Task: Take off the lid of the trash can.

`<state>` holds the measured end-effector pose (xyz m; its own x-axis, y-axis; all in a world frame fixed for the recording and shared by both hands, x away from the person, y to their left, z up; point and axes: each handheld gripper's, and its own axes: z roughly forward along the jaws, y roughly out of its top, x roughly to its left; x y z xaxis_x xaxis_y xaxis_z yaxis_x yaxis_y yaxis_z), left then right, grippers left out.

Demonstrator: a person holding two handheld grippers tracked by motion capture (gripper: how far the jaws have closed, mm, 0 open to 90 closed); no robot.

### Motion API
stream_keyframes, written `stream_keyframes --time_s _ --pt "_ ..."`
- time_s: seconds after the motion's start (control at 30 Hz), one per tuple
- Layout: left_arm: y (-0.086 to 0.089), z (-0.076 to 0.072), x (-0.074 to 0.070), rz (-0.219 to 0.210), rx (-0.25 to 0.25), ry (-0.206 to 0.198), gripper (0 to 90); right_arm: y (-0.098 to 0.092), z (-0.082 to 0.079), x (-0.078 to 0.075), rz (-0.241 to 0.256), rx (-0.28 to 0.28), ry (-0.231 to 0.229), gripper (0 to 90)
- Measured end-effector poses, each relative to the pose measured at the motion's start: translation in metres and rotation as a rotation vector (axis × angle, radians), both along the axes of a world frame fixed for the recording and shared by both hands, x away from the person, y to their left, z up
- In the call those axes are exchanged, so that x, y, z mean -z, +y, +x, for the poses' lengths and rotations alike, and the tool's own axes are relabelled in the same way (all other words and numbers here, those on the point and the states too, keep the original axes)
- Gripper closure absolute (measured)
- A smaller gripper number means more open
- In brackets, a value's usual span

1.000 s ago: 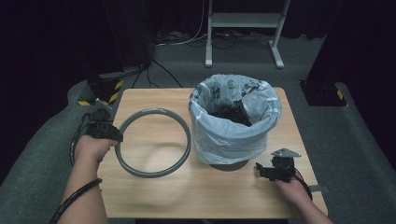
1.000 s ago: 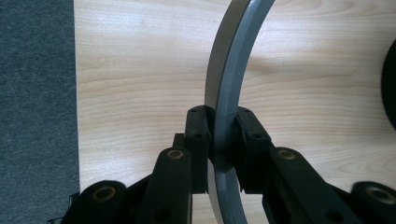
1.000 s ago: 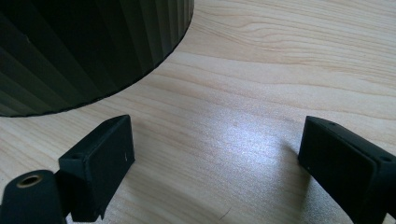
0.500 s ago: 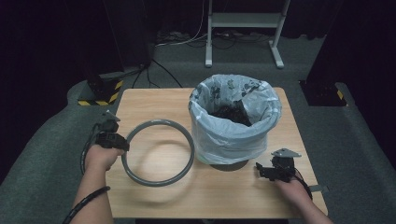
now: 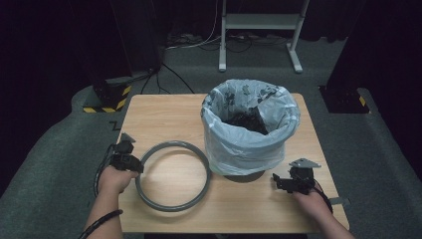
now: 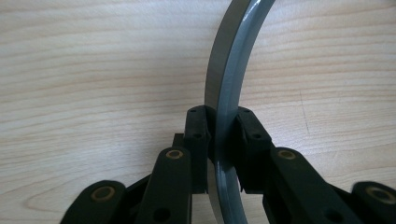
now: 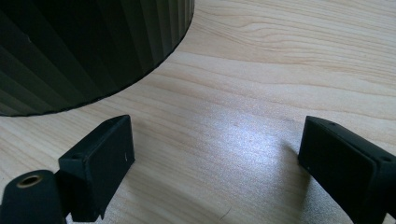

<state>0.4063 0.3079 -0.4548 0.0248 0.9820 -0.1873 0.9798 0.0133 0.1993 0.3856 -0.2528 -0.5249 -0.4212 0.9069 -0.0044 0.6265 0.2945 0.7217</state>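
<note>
- A wooden table [image 5: 164,117] stood on a grey carpeted floor [image 5: 54,149].
- A dark ribbed bin [image 7: 84,51] sat on the table's right half, lined with a pale plastic bag [image 5: 249,142] folded over its rim.
- A white metal stand [image 5: 259,22] stood on the floor beyond the table.
- Black-and-yellow hazard tape [image 5: 107,105] marked a dark base left of the table.
- Cables [image 5: 199,42] lay near the stand.

Left gripper [image 5: 133,163] fingers [image 6: 198,140] pinched together; right gripper [image 5: 278,181] fingers [image 7: 100,163] spread wide.
</note>
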Motion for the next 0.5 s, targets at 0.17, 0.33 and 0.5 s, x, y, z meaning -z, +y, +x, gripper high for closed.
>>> stream_keyframes --time_s 0.17,0.33,0.5 --pt "-0.008 -0.001 0.01 -0.006 0.01 0.008 76.8 0.0 0.0 0.0 0.0 0.0 0.0 10.1" --pt "-0.018 0.0 0.014 0.003 0.029 0.01 76.6 0.0 0.0 0.0 0.0 0.0 0.0 10.1" --pt "-0.025 -0.001 0.017 0.011 0.041 0.019 76.3 0.0 0.0 0.0 0.0 0.0 0.0 10.1"
